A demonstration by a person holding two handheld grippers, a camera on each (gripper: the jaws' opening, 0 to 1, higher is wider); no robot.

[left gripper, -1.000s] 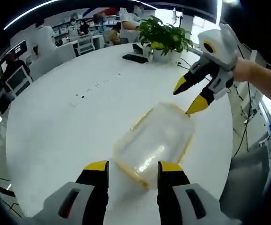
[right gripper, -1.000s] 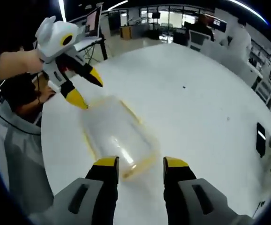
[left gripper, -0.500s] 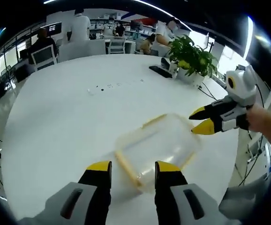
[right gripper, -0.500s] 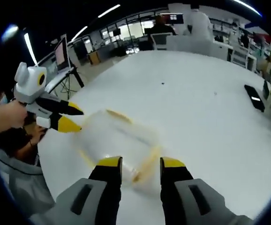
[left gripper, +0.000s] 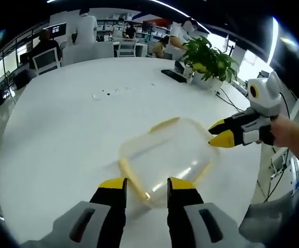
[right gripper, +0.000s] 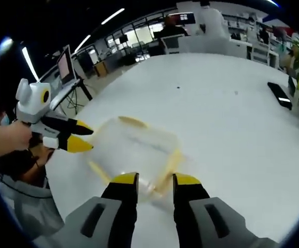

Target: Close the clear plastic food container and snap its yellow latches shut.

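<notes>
The clear plastic food container (left gripper: 164, 155) lies on the white table (left gripper: 56, 129), with yellow latches (left gripper: 133, 179) along its edges. My left gripper (left gripper: 146, 184) is open, its jaws astride the container's near edge with a latch between them. My right gripper (left gripper: 218, 133) comes in from the right, jaws apart at the container's far right edge. In the right gripper view the container (right gripper: 134, 147) lies just past my right gripper (right gripper: 155, 179), which is open over a yellow latch (right gripper: 170, 164). There the left gripper (right gripper: 82, 138) touches the container's left edge.
A potted plant (left gripper: 208, 57) and a black phone (left gripper: 172, 76) stand at the table's far side; the phone (right gripper: 279, 95) lies far right in the right gripper view. People sit at desks beyond. A monitor (right gripper: 65, 64) stands off the table's edge. A hand (left gripper: 291, 137) holds the right gripper.
Both grippers have come down level with the container, one at each end, and each pair of jaws has narrowed a little. The container has shifted slightly on the table.
</notes>
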